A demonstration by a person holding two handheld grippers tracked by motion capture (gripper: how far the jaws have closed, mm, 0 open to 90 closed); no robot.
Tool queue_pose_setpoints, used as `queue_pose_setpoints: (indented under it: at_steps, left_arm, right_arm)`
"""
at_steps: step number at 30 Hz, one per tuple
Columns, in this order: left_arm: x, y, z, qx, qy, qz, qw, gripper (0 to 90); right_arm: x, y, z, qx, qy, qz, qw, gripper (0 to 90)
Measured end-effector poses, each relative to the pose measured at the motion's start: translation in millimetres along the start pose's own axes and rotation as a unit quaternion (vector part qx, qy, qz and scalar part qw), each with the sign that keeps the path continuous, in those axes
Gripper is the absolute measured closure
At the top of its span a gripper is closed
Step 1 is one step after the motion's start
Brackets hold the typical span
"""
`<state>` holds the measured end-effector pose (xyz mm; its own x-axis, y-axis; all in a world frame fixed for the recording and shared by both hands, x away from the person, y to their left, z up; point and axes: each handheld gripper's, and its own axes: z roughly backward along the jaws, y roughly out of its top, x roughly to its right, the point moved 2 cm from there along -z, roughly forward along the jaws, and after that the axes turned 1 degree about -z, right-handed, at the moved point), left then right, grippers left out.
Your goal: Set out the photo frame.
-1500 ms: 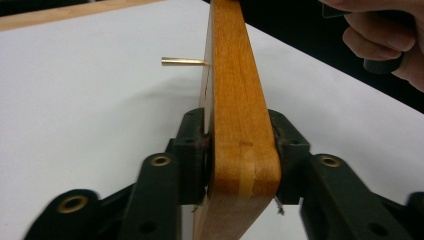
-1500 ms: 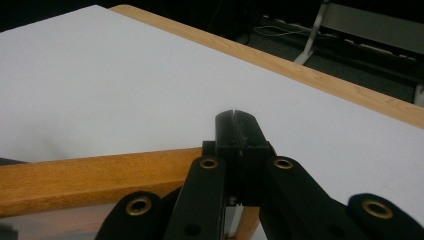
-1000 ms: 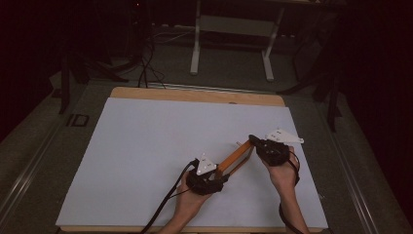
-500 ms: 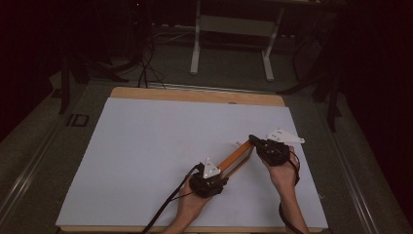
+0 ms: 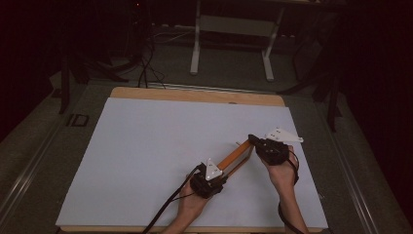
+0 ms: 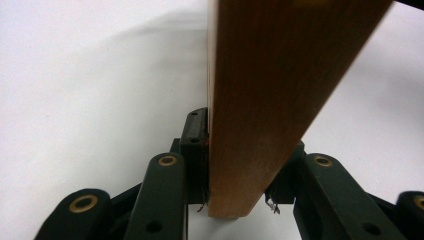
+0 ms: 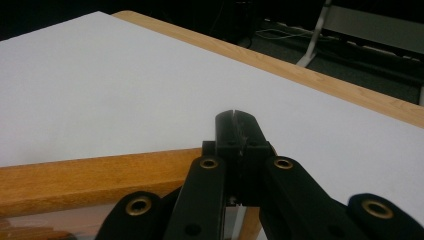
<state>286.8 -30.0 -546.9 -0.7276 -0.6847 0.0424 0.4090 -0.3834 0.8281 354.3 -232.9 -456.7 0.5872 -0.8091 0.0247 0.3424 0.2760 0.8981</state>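
Now the wooden frame [image 5: 237, 156] lies at the lower right of the tabletop [image 5: 146, 146]; left gripper [image 5: 220, 171] has just closed, fingers pinching one end, right gripper [image 5: 252, 140] fingers clamp the other corner.

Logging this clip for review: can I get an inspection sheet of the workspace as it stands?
Surface: white sheet on a wooden table.
Job's things: wooden frame held between both grippers.
Clutter: nothing seen.
Grippers: left gripper has just closed, jaws pressing a frame bar; right gripper shut at the frame's far corner.
Cables: black cable trails from the left gripper.
Surroundings: dark room, white stand, floor cables.
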Motion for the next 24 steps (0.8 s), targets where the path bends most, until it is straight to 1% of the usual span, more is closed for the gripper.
queue_pose_setpoints:
  at_steps: [7,10,13,16,18,20,22,24]
  left_arm:
    - [-1.5,1.0,0.5,-0.003,0.001,-0.001,1.0,68.9]
    - [-2.4,1.8,1.5,-0.005,-0.001,-0.003,1.0,68.9]
    - [-3.7,3.4,4.4,-0.006,-0.001,-0.01,0.9999,69.0]
    - [-6.4,7.3,8.1,-0.009,-0.005,-0.019,0.9998,69.1]
    - [-8.9,11.4,11.6,-0.013,-0.008,-0.031,0.9994,69.1]
    - [-11.3,16.9,15.6,-0.016,-0.013,-0.039,0.999,69.2]
    - [-15.1,23.4,19.2,-0.027,-0.026,-0.046,0.9982,69.1]
    - [-20.2,29.3,24.0,-0.033,-0.043,-0.053,0.9971,69.1]
  right_arm:
    - [-1.4,1.5,-1.7,-0.002,-0.006,0.0,1.0,89.7]
    - [-1.7,1.9,-1.6,-0.002,-0.011,0.001,0.9999,86.4]
    - [-1.6,2.9,0.5,0.0,-0.015,0.004,0.9999,84.9]
    - [-1.6,5.4,4.8,0.006,-0.018,0.007,0.9998,81.0]
    - [-1.4,7.3,7.6,0.01,-0.02,0.007,0.9997,79.4]
    - [-1.1,8.8,10.1,0.014,-0.02,0.007,0.9997,78.0]
    - [-0.9,9.7,12.3,0.016,-0.019,0.008,0.9997,76.7]
    - [-1.6,9.6,13.5,0.018,-0.014,0.009,0.9997,75.5]
